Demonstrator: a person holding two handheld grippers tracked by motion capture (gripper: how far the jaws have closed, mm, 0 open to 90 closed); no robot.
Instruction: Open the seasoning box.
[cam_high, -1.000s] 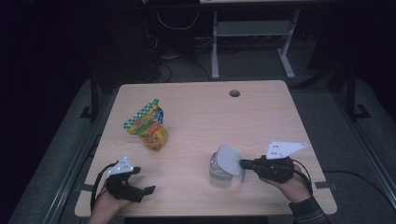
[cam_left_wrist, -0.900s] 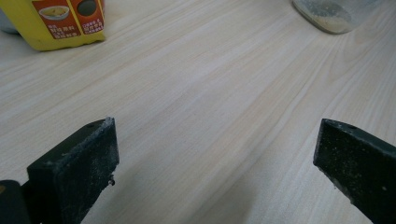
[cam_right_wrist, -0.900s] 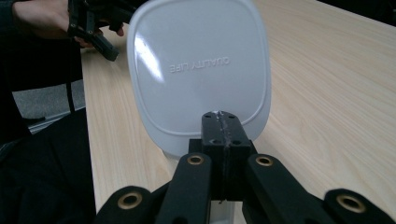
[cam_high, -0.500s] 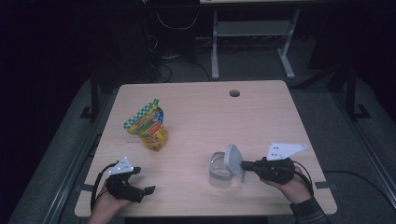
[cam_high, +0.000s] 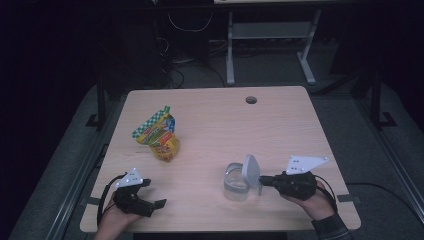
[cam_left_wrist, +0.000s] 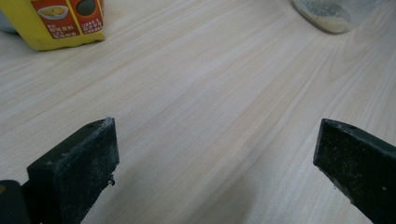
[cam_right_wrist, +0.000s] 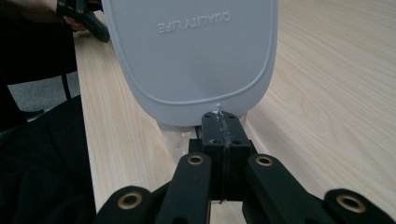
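A clear container (cam_high: 234, 186) stands on the wooden table (cam_high: 225, 125) near the front right. Its grey lid (cam_high: 250, 171) is raised on edge over the container's right side. My right gripper (cam_high: 261, 181) is shut on the lid's lower rim. In the right gripper view the jaws (cam_right_wrist: 221, 122) pinch that rim, and the lid (cam_right_wrist: 191, 51) bears upside-down raised lettering. My left gripper (cam_high: 154, 193) rests at the front left, open, with only bare wood between its jaws (cam_left_wrist: 215, 154). A yellow and green snack bag (cam_high: 159, 134) lies left of centre.
The bag's yellow bottom (cam_left_wrist: 60, 21) and the container's base (cam_left_wrist: 334, 11) lie ahead of the left gripper. A cable hole (cam_high: 251, 100) sits near the table's far edge. Desk legs and cables stand beyond the table in the dark.
The grey lid has swung up from a slanted pose to nearly upright on edge, still held by the right gripper. The left hand has stayed put.
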